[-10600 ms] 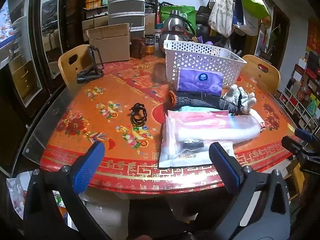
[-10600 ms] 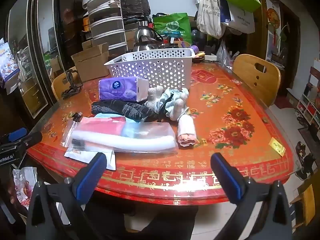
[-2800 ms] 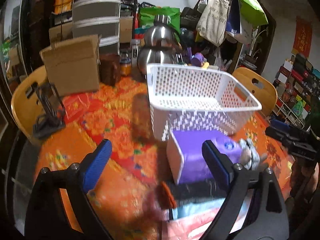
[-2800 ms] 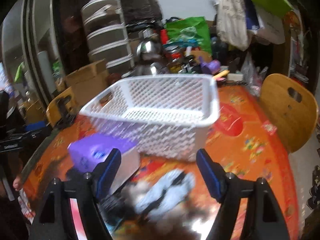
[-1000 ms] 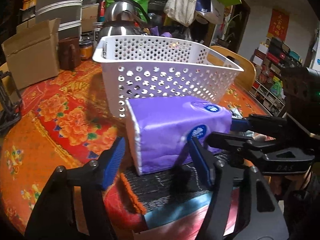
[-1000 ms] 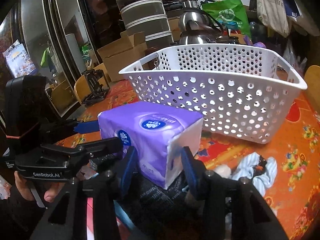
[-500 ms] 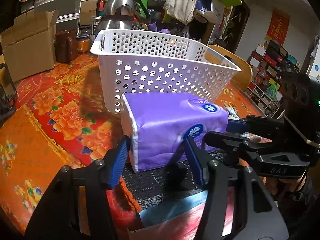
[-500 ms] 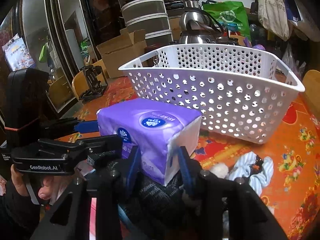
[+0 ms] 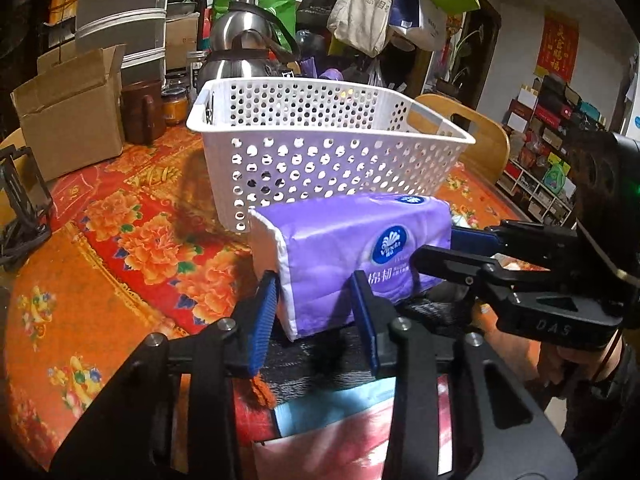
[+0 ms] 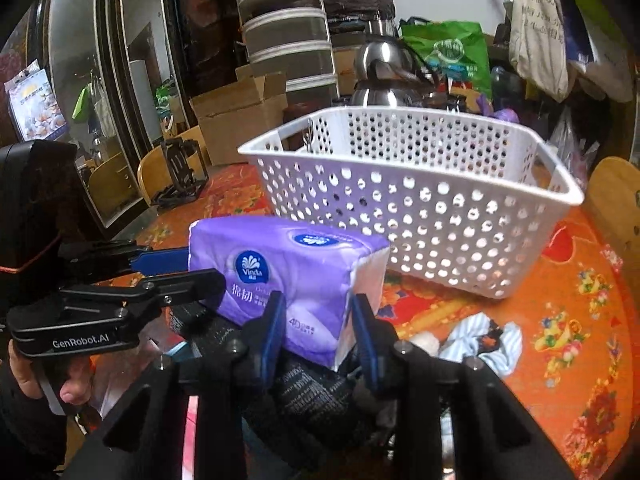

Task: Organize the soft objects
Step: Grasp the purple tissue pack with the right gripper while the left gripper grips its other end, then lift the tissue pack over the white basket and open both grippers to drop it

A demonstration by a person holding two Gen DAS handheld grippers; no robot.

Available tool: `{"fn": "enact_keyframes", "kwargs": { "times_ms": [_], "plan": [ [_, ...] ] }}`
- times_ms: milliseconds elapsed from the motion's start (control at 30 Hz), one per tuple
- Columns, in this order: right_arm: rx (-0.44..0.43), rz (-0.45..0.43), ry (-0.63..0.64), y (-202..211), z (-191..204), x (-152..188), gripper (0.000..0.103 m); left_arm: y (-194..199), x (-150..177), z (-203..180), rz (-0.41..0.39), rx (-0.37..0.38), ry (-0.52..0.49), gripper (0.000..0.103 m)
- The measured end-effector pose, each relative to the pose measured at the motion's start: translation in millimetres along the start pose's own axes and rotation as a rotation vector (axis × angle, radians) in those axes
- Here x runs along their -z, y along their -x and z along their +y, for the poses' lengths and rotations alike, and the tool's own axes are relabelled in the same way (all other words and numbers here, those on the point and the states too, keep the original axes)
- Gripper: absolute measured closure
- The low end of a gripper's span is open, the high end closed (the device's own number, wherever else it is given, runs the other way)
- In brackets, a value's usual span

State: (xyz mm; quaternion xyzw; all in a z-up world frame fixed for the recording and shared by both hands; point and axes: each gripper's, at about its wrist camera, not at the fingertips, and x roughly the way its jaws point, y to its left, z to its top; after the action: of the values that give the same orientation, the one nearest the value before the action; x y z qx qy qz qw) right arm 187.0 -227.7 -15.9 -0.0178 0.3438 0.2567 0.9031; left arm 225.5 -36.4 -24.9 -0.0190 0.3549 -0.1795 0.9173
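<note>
Purple tissue pack was being clamped at opposite ends by the closing left hand-held gripper and right hand-held gripper, near the white basket, which appeared empty; remaining soft items awaited sorting.

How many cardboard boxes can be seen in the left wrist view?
1: an open cardboard box on the table's far left, beside the brown jar. Others may be hidden behind the clutter.

The purple tissue pack carries a "Vinda" logo and "4D" lower down. The left gripper body reads "GenRobot.AI"; the right gripper body reads "DAS".
</note>
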Motion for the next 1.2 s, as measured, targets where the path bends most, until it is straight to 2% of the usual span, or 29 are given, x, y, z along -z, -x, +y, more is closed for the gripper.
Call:
{"fn": "enact_keyframes", "kwargs": {
  "times_ms": [367, 667, 967, 1200],
  "plan": [
    [0.037, -0.086, 0.05, 40.3, 12.3, -8.2, 0.073, 36.4, -10.1, -8.3, -0.061, 0.036, 0.025, 0.07],
    [0.067, -0.152, 0.082, 69.3, 12.0, -32.0, 0.074, 65.8, -41.5, -24.2, -0.116, 0.051, 0.006, 0.073],
    [0.111, -0.185, 0.097, 76.8, -2.3, -79.3, 0.075, 70.8, -98.4, -31.0, -0.146, 0.053, 0.015, 0.074],
    [0.132, -0.191, 0.072, 70.7, -26.4, -119.4, 0.076, 51.1, -153.0, -38.5, -0.149, 0.026, -0.012, 0.075]
  ]
}}
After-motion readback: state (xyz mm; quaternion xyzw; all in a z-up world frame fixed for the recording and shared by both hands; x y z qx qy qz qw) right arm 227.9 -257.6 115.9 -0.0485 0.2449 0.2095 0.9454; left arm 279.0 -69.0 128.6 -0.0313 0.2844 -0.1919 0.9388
